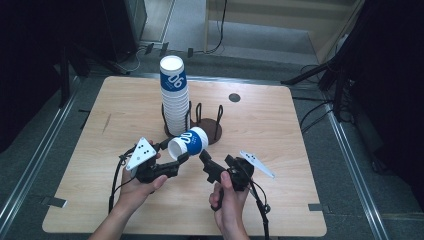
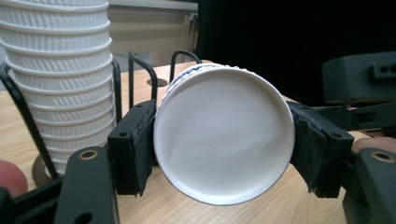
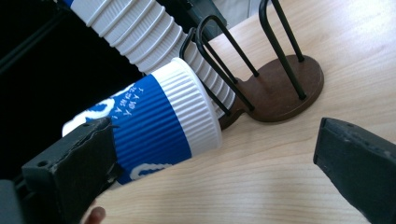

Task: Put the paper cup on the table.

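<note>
1. The left tongs (image 1: 172, 159) are clamped on a blue-and-white paper cup (image 1: 189, 142), which lies on its side above the desk (image 1: 280, 130).
2. In the left gripper view the pads press the cup (image 2: 224, 140) at nine and three o'clock, its white base facing the camera.
3. The right tongs (image 1: 206, 161) stand wide apart, gripping nothing, just at four o'clock from the cup.
4. In the right gripper view the cup (image 3: 154, 128) lies close by the left-hand jaw; whether they touch I cannot tell.
5. A tall stack of cups (image 1: 174, 95) stands in a black wire holder (image 1: 207, 125) at twelve o'clock from the held cup.
6. The holder's brown base rests on the desk.
</note>
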